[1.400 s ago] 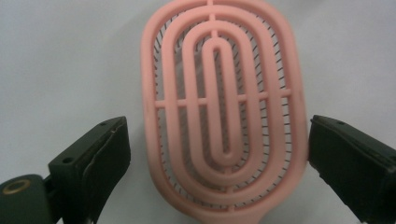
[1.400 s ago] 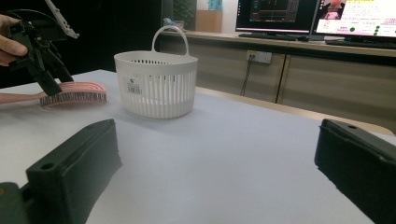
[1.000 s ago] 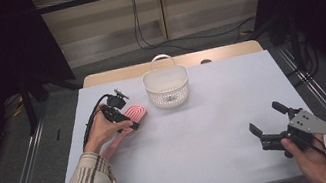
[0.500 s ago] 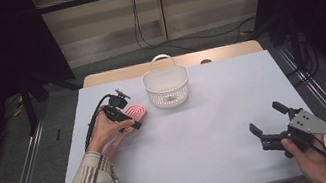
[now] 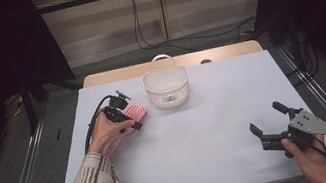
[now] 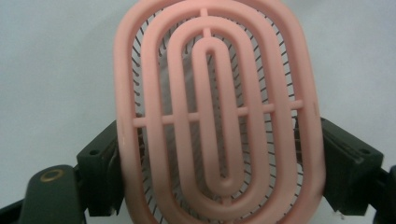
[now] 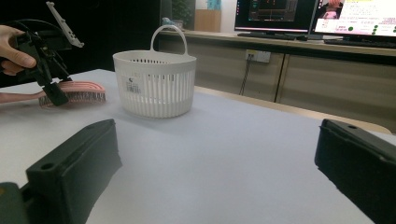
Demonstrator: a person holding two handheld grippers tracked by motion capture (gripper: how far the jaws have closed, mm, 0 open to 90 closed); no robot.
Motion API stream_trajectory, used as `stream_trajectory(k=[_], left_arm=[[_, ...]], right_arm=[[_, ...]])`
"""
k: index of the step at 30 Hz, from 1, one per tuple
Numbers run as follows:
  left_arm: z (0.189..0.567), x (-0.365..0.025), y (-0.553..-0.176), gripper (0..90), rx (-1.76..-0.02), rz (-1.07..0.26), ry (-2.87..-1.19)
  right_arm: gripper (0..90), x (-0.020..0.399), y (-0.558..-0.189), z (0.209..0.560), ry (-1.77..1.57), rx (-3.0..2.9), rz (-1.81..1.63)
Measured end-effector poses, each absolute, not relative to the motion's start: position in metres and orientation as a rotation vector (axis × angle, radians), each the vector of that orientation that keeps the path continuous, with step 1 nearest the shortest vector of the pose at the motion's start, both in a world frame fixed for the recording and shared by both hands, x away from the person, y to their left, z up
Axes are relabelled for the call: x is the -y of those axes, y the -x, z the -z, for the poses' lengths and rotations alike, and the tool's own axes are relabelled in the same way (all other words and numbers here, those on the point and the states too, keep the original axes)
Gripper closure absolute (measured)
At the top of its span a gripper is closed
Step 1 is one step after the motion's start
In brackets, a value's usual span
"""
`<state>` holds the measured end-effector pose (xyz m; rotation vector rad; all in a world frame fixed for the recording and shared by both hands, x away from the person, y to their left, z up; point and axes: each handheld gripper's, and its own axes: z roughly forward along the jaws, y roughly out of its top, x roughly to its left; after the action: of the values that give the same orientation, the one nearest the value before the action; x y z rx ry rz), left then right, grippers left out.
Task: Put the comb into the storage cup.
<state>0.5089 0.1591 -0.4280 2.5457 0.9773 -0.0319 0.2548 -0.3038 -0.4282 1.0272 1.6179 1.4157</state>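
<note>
A pink oval hairbrush [image 5: 136, 111] lies bristles down on the white table, left of the basket. My left gripper [image 5: 131, 121] points down over it. In the left gripper view the two black jaws press on both long sides of the brush [image 6: 219, 93]; they have just been closing with the brush between them. The right gripper view shows the brush [image 7: 77, 91] resting on the table under the left gripper [image 7: 52, 93]. My right gripper [image 5: 266, 117] hovers open near the front right corner, with nothing between its jaws [image 7: 219, 135].
A white slotted basket [image 5: 167, 88] with a handle stands at the back middle of the table [image 5: 208, 129], just right of the brush; it is seen again as the basket [image 7: 156, 88]. Beyond the table stand a wooden counter and monitors.
The left gripper's jaws have drawn in against the brush's sides. Both hands stay where they were, and the brush still lies on the table.
</note>
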Motion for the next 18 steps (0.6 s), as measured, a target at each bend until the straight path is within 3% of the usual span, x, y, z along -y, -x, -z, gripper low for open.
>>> stream_trajectory(k=[18], left_arm=[[0.4183, -0.1649, -0.5086, 18.9, -1.022, -0.011, -2.517]], right_arm=[[0.0, 0.3037, -0.255, 0.4282, -1.03, -1.618, -1.415]])
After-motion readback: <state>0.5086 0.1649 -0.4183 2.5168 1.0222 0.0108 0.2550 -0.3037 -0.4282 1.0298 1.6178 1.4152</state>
